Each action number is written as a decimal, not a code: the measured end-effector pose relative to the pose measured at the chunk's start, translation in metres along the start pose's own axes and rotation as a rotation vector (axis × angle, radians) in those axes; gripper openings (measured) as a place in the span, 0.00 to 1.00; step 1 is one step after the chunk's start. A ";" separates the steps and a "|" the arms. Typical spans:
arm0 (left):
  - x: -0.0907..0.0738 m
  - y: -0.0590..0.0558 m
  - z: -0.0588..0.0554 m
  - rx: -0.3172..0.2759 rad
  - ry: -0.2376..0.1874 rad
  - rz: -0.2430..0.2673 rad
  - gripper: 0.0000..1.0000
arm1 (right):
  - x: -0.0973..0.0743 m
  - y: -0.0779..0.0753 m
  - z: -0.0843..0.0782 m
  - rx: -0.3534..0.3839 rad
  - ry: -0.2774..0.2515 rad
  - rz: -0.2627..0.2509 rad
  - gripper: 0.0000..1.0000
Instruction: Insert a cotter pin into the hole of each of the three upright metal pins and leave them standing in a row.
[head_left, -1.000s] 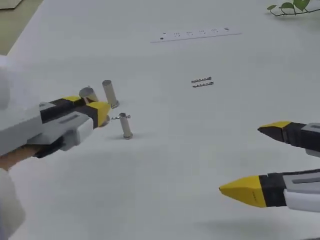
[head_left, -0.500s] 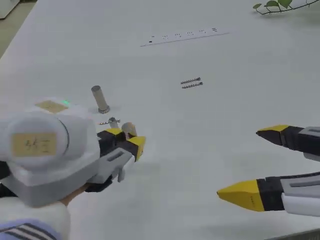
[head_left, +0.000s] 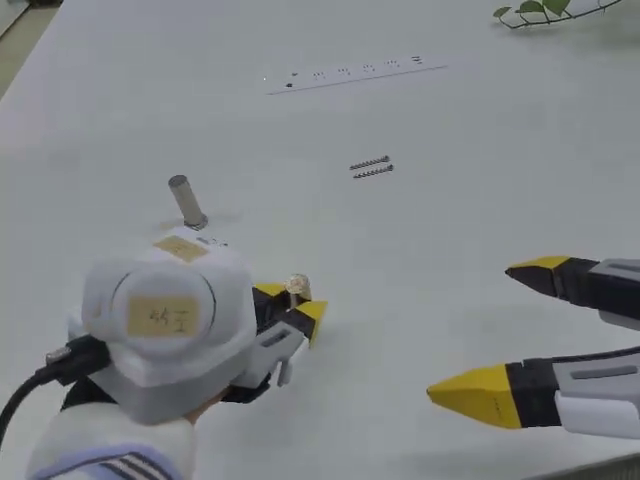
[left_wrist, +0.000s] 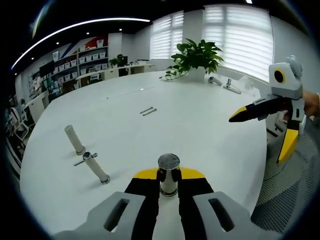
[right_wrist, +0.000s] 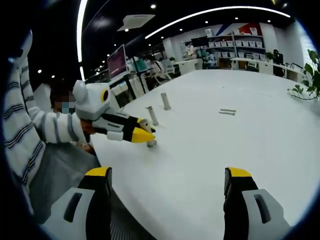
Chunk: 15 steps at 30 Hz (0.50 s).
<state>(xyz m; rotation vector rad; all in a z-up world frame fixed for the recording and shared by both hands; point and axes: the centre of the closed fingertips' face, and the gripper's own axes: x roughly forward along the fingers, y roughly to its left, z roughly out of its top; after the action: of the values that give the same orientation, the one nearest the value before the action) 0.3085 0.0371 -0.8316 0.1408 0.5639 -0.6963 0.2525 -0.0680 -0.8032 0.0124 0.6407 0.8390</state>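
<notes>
My left gripper (head_left: 297, 303) (left_wrist: 169, 181) is shut on a short metal pin (head_left: 296, 289) (left_wrist: 169, 174), held upright on the white table (head_left: 450, 220). Behind it to the left stands a bare upright pin (head_left: 186, 202) (left_wrist: 75, 139). Another pin (left_wrist: 95, 167) with a cotter pin through its top stands nearer; in the head view the left gripper's body mostly hides it. Two loose cotter pins (head_left: 371, 167) (left_wrist: 147, 110) (right_wrist: 227, 111) lie side by side mid-table. My right gripper (head_left: 492, 330) (right_wrist: 167, 176) hovers open at the right, nothing between its fingers. The left gripper (right_wrist: 142, 134) also shows in the right gripper view.
A white power strip (head_left: 355, 73) lies across the far side of the table. A potted plant (left_wrist: 195, 55) stands at the far edge, its leaves (head_left: 545, 12) at the head view's top right. The table's near edge runs just below the right gripper.
My left gripper has carried the held pin to the right and nearer, away from the two standing pins. The right gripper has stayed open in about the same place.
</notes>
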 end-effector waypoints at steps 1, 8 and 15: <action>0.000 -0.001 -0.001 -0.002 -0.004 -0.002 0.11 | 0.000 0.000 -0.001 0.002 0.002 0.000 0.94; 0.003 -0.004 -0.008 0.010 0.004 -0.006 0.11 | 0.003 0.005 -0.004 0.009 0.008 0.014 0.94; 0.006 -0.002 -0.006 0.029 -0.007 -0.016 0.11 | 0.006 0.010 -0.002 0.005 0.006 0.033 0.94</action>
<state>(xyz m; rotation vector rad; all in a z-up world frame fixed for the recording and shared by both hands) 0.3081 0.0336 -0.8394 0.1609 0.5490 -0.7200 0.2474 -0.0571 -0.8055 0.0250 0.6500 0.8693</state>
